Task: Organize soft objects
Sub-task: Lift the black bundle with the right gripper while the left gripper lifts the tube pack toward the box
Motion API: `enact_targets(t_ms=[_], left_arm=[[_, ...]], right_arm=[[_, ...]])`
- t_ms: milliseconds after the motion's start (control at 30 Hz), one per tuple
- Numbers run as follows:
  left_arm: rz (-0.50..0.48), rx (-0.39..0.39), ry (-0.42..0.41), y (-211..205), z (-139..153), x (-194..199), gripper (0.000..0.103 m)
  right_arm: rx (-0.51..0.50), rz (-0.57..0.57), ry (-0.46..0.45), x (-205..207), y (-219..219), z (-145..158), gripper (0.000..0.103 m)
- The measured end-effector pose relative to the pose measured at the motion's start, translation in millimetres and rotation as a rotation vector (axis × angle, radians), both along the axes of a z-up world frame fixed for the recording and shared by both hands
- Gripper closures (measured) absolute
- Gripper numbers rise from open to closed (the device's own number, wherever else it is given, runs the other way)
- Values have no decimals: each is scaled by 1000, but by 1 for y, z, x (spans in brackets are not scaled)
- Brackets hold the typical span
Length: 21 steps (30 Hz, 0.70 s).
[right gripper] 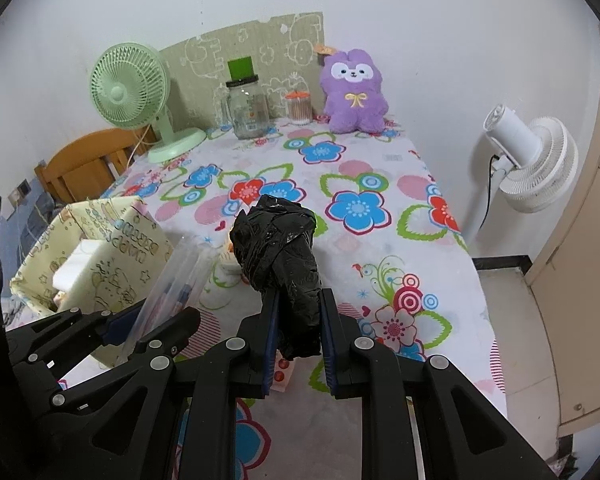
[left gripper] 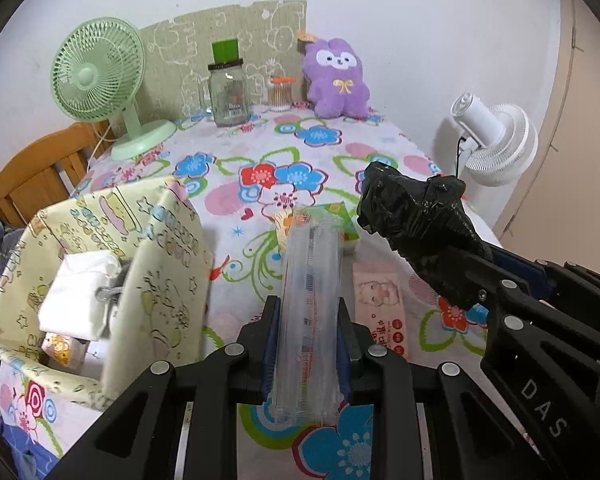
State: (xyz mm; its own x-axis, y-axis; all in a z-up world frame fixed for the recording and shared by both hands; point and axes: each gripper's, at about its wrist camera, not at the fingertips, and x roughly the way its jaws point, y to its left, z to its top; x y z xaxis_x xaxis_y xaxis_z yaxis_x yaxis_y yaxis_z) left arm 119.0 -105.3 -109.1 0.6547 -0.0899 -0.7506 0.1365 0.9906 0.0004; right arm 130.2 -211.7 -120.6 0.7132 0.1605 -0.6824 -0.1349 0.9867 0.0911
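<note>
My left gripper (left gripper: 308,305) is shut on a long clear plastic pack (left gripper: 310,264), held above the flowered tablecloth (left gripper: 300,152). My right gripper (right gripper: 298,298) is shut on a crumpled black plastic bag bundle (right gripper: 278,248), which sticks out past its fingertips. Both are side by side, with the black bag (left gripper: 414,216) to the right of the clear pack (right gripper: 180,276). A yellow cartoon-print fabric basket (left gripper: 168,256) stands at the left and holds white folded items (left gripper: 80,296). A green tissue pack (left gripper: 342,220) and a pink tissue pack (left gripper: 380,304) lie on the table below the grippers.
At the table's back stand a purple plush (right gripper: 354,92), a green desk fan (right gripper: 128,92), a glass jar (right gripper: 248,108) and a cotton-swab tub (right gripper: 299,110). A white floor fan (right gripper: 536,160) is off the right edge. A wooden chair (right gripper: 84,160) is at the left.
</note>
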Motion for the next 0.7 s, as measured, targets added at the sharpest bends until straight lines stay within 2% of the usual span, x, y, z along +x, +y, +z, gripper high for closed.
enact_targets(t_ms=[700], left_arm=[[-20,-18,-128,10,58,-30,79]], right_arm=[[-22,-10,-134,-37,12,59,81]])
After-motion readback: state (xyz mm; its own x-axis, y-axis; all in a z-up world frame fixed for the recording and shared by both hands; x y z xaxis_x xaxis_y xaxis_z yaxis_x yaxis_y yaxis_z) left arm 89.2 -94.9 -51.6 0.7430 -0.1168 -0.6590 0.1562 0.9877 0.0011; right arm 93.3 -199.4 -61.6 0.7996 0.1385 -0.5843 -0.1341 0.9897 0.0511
